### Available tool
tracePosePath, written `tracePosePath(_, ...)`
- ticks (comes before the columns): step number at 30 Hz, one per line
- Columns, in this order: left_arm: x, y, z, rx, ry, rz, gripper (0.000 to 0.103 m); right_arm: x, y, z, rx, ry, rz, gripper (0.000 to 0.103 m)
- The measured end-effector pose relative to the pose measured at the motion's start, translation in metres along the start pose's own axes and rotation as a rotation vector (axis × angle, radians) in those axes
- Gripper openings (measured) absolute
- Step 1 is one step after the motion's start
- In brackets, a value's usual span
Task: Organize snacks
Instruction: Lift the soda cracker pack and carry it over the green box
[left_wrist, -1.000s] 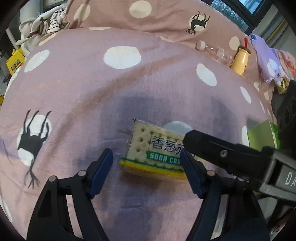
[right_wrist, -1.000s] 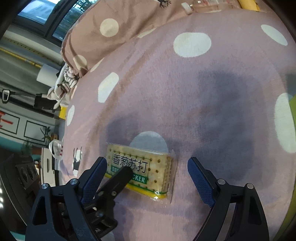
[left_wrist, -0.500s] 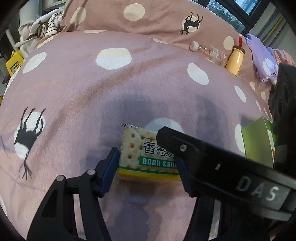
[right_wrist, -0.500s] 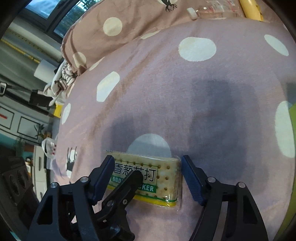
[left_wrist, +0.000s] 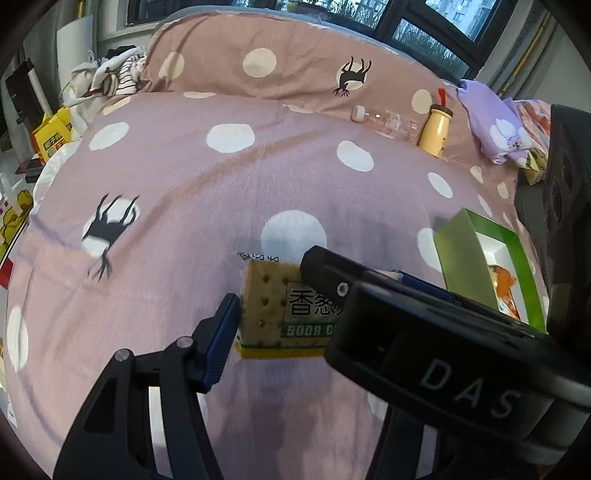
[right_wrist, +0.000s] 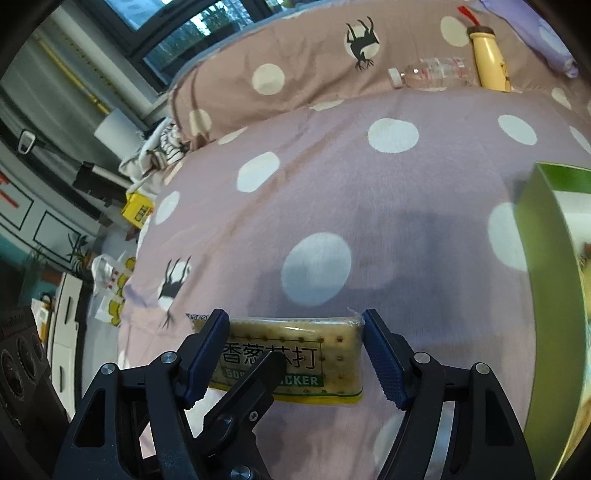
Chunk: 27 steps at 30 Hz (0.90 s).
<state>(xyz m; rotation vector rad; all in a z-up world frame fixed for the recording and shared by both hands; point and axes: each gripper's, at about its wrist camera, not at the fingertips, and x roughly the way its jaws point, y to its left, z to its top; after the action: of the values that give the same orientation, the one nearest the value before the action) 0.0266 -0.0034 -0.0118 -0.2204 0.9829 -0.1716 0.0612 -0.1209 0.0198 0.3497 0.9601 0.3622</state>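
Both tongs have just been closing, and now both clamp the same soda cracker packet (right_wrist: 291, 360), one pair across the other. The right gripper (right_wrist: 293, 356) takes it by its two short ends, its blue pads pressed flat at 9 and 3 o'clock of the packet in its own view. The left gripper (left_wrist: 314, 314) crosses it from the side: its near pad sits against the left end of the packet (left_wrist: 271, 314) in the left wrist view, while its other finger is hidden behind the right tool's black body, so I judge that grip mostly from the pad I can see. The packet appears lifted off the spotted bedspread (left_wrist: 184, 192), its shadow falling below it.

What the coming move turns on is the green box (right_wrist: 546, 266). It stands open on the bedspread at about 2 o'clock from the packet in the right wrist view, near but apart. The packet's long axis runs from 9 to 3 o'clock, pointing broadly at the box wall. The right hand is the nearer one to it, so I expect the carry to go rightward.
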Motion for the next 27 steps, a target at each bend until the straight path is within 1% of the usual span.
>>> tracePosePath(5,-0.016,-0.003,-0.023,-0.007,-0.002,-0.017,0.059,-0.014,0.008,-0.022,-0.007,-0.015,-0.012,0.076)
tracePosePath(10,-0.030,-0.008,-0.035,0.000,-0.010,-0.030,0.059,-0.031,0.008,-0.041,0.000,-0.033,-0.021,0.076)
tracePosePath(17,-0.049,-0.015,-0.047,0.004,-0.034,-0.061,0.059,-0.056,0.013,-0.055,-0.005,-0.077,-0.031,0.076)
tracePosePath(27,-0.069,-0.038,-0.052,0.049,-0.067,-0.091,0.059,-0.088,0.008,-0.066,0.013,-0.140,-0.038,0.076)
